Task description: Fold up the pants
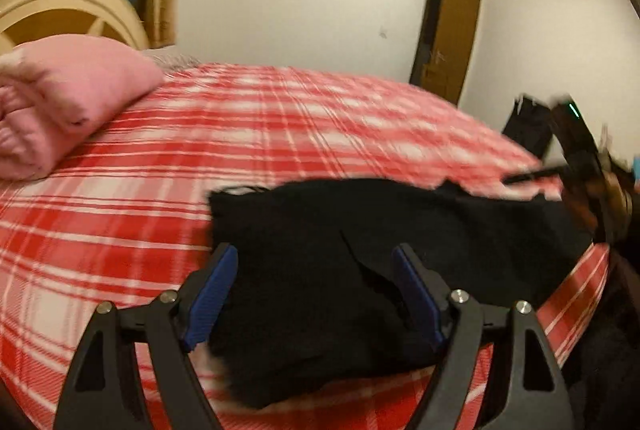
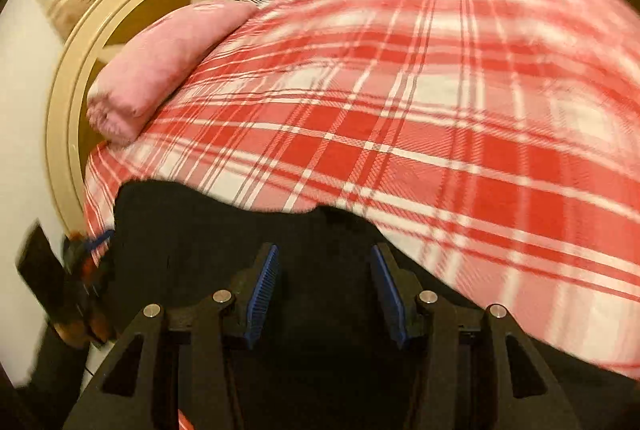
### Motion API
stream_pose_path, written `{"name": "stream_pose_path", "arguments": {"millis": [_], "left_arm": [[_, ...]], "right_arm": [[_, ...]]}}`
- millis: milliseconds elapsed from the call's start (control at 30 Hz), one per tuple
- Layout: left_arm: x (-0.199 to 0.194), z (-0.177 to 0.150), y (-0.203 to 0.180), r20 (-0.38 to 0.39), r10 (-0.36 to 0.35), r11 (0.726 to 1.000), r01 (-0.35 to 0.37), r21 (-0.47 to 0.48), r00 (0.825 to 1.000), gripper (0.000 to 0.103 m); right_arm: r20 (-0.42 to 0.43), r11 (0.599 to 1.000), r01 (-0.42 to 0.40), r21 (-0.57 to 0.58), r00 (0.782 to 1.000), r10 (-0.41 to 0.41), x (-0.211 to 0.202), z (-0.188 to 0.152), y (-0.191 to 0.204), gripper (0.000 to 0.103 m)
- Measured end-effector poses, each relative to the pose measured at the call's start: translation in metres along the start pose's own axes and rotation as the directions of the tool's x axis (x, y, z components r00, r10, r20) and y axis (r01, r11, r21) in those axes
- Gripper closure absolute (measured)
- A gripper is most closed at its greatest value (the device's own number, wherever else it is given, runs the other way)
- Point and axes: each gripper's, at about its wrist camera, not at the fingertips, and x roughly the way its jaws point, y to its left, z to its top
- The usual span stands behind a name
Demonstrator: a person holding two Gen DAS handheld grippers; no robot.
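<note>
Red-and-white plaid bedspread (image 1: 280,118) across the bed. Black pants (image 1: 360,230) lying at its near edge. Pink folded blanket (image 1: 60,98) far left. Left gripper (image 1: 316,290) spread apart over the pants; right gripper (image 2: 324,290) likewise apart, above black cloth.

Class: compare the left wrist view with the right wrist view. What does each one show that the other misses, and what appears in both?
Only the left wrist view shows the brown door in the white wall, and the right gripper blurred at the frame's right edge.

Only the right wrist view shows the left gripper, blurred at the lower left.

Both show the black pants on the red plaid bedspread, the pink pillow, the beige headboard, and open blue-padded fingers holding nothing.
</note>
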Motion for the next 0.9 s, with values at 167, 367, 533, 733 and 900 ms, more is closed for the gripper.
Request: {"name": "stream_pose_path", "arguments": {"millis": [167, 367, 533, 733, 900], "left_arm": [[0.024, -0.011, -0.008, -0.069, 0.037, 0.995, -0.03, 0.095, 0.997, 0.021], [0.025, -0.016, 0.005, -0.103, 0.061, 0.993, -0.05, 0.103, 0.993, 0.014], [0.023, -0.013, 0.004, -0.109, 0.079, 0.994, -0.07, 0.082, 0.991, 0.014], [-0.017, 0.004, -0.032, 0.01, 0.083, 0.986, -0.084, 0.142, 0.996, 0.014], [-0.017, 0.0, -0.1, -0.015, -0.023, 0.956, 0.026, 0.293, 1.0, 0.028]], "right_arm": [[-0.039, 1.0, 0.016, 0.002, 0.999, -0.015, 0.022, 0.009, -0.001, 0.101], [-0.061, 0.999, 0.028, -0.021, 0.998, -0.03, 0.025, 0.018, -0.003, 0.098], [-0.048, 0.98, 0.095, -0.175, 0.993, -0.105, -0.03, -0.014, 0.007, 0.055], [0.027, 0.81, 0.312, -0.497, 0.938, -0.345, -0.14, -0.104, 0.02, 0.055], [0.089, 0.658, 0.52, -0.545, 0.816, -0.571, -0.187, -0.177, -0.01, 0.055]]}}
